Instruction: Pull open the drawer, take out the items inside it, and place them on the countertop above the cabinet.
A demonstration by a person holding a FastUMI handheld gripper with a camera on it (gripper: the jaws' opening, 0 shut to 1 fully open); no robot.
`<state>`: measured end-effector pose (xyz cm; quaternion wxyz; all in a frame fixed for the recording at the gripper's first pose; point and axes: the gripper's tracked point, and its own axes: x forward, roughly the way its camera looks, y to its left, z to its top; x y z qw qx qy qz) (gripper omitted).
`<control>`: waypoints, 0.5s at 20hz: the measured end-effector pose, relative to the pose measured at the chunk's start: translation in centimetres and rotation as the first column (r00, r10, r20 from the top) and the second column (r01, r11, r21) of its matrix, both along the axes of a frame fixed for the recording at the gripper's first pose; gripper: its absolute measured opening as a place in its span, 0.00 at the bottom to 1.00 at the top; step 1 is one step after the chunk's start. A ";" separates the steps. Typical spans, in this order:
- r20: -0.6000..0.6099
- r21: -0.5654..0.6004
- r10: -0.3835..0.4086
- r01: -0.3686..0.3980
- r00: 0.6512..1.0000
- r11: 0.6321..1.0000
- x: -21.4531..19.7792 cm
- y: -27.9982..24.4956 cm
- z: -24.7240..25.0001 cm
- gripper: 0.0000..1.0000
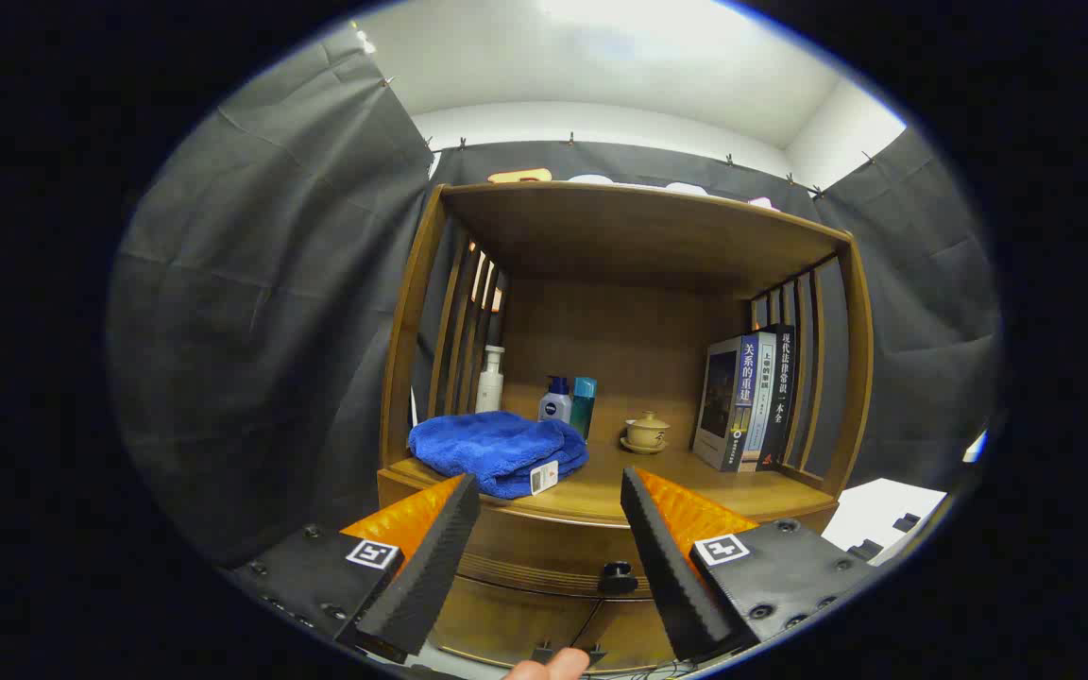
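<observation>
A wooden cabinet stands ahead of me, with a countertop [695, 486] under an open shelf bay. Below the countertop the drawer front [544, 552] is closed, and its dark round knob [617, 570] sits low between my fingers, nearer the right one. My gripper [551, 486] is open with nothing between its fingers, held a short way in front of the drawer. The fingertips [464, 491] reach up to the countertop's front edge in the view. What lies inside the drawer is hidden.
On the countertop lie a folded blue towel [497, 451] at the left, a white bottle [490, 380], a blue-and-white bottle [555, 400] and a teal box [584, 404] behind it, a small lidded teacup [646, 432] mid-right, and upright books [750, 401] at the right. A fingertip [549, 666] shows below.
</observation>
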<state>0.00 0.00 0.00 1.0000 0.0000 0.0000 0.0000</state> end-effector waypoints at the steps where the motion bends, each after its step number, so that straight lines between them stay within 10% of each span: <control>1: 0.002 -0.001 0.001 -0.001 1.000 1.000 0.0 0.1 0.1 0.98; 10: -0.005 0.006 -0.008 0.009 1.000 1.000 0.0 -0.4 -0.2 0.98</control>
